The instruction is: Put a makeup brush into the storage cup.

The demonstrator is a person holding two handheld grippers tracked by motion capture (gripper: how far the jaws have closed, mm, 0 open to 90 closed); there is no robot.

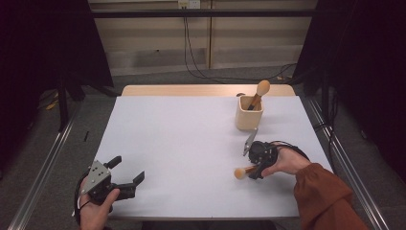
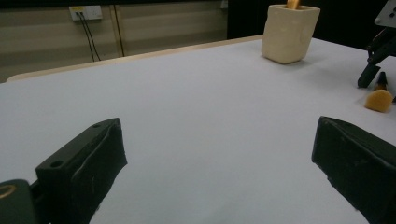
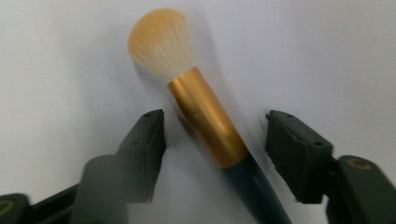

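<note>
A makeup brush (image 1: pixel 244 171) (image 3: pixel 205 116) with pale orange bristles, a gold ferrule and a dark handle lies flat on the white table (image 1: pixel 182 139) at the front right. My right gripper (image 1: pixel 253 168) (image 3: pixel 215 135) is lowered over it. Its jaws straddle the ferrule, with a gap showing on each side, so the pads do not press on it. At the front left my left gripper (image 1: pixel 129 168) (image 2: pixel 215 140) sits low over the table, its jaws wide apart with nothing between them. The left gripper view shows the brush head (image 2: pixel 379 99) far off to the right.
A cream square cup (image 1: pixel 249 113) (image 2: pixel 289 32) stands at the back right of the table with a second brush (image 1: pixel 261 91) upright in it. A wooden strip edges the table's far side. Cables run along the floor behind.
</note>
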